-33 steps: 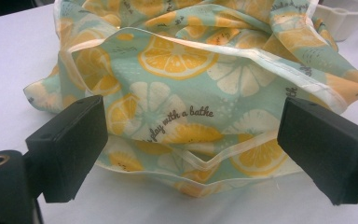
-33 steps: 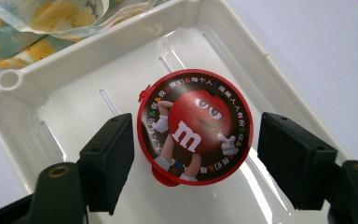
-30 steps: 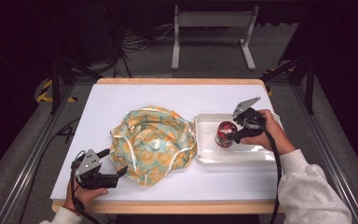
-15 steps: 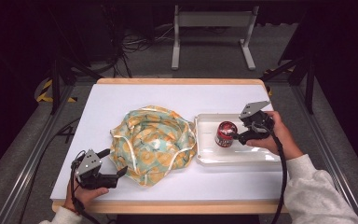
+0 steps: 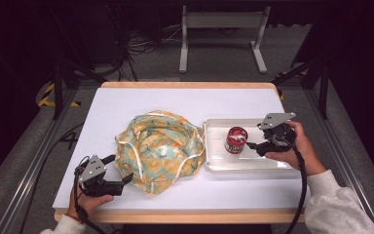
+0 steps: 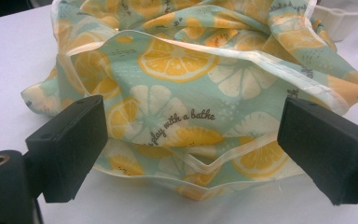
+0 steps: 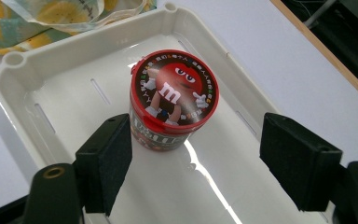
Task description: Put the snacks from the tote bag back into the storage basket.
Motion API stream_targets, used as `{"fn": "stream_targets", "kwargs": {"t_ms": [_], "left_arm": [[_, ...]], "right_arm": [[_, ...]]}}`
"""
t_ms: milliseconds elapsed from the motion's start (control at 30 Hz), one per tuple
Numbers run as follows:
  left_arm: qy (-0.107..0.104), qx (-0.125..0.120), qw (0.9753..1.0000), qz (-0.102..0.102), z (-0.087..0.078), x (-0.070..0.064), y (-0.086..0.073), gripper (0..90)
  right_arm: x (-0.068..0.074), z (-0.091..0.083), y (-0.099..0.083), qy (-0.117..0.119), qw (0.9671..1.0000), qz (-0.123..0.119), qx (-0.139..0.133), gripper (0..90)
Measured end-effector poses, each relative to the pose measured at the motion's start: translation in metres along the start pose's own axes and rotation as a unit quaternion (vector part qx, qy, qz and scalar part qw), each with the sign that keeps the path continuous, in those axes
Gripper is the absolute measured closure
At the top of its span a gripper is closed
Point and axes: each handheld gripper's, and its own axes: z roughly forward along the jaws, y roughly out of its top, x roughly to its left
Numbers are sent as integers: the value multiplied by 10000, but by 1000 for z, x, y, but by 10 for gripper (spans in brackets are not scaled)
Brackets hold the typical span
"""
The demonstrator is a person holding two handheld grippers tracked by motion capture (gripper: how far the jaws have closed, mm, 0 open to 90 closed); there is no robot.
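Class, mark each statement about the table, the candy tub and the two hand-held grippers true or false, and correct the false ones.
1. The red-lidded candy tub stands upright in the white tray. True.
2. The right hand-held gripper is clamped on the tub. False: its jaws are open, the tub ahead of them.
3. The citrus-print cloth bag lies inside the tray. False: it lies on the table beside the tray.
4. The left hand-held gripper is open, facing the bag. True.
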Motion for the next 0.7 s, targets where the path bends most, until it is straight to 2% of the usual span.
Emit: {"fn": "stream_targets", "kwargs": {"t_ms": [267, 533, 700], "left_arm": [[-5, 19, 10000, 4, 1, 0, 1, 90], [-4, 10, 10000, 15, 0, -1, 0, 90], [-7, 41, 10000, -39, -2, -1, -3, 90]], "right_arm": [[5, -8, -13, -119, 9998, 36, -126, 258], [10, -15, -28, -137, 9994, 102, -313, 251], [14, -20, -39, -191, 9990, 121, -373, 248]]}}
